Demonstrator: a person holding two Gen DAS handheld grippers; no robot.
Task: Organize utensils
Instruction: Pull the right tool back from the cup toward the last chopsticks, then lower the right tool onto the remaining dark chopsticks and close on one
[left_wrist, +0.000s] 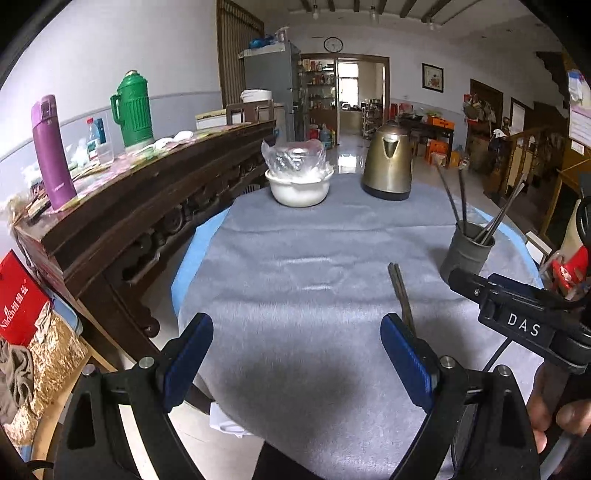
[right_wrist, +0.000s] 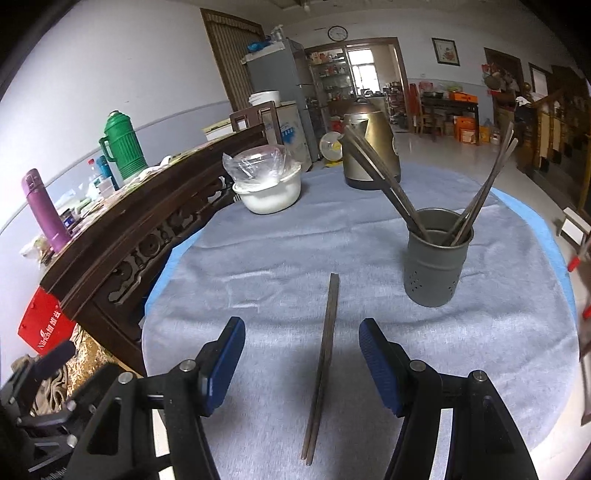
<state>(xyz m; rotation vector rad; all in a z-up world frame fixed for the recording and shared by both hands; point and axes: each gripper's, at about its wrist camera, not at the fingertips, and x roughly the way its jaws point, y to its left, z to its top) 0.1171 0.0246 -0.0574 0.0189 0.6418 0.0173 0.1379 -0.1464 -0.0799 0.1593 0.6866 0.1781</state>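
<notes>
A pair of dark metal chopsticks (right_wrist: 325, 354) lies flat on the grey cloth, pointing away from me. My right gripper (right_wrist: 301, 334) is open, its blue pads on either side of the chopsticks and a little above them. A grey metal utensil holder (right_wrist: 437, 258) stands to the right with several chopsticks leaning in it. In the left wrist view the same chopsticks (left_wrist: 402, 295) lie just beyond the right pad, and the holder (left_wrist: 467, 254) is at right. My left gripper (left_wrist: 297, 336) is open and empty over bare cloth. The right gripper's body (left_wrist: 524, 321) shows at right.
A white bowl (right_wrist: 267, 192) covered with plastic film and a brass-coloured kettle (right_wrist: 371, 147) stand at the far side of the table. A dark carved wooden sideboard (right_wrist: 122, 236) runs along the left, holding a purple flask (left_wrist: 51, 151) and a green thermos (left_wrist: 131, 110).
</notes>
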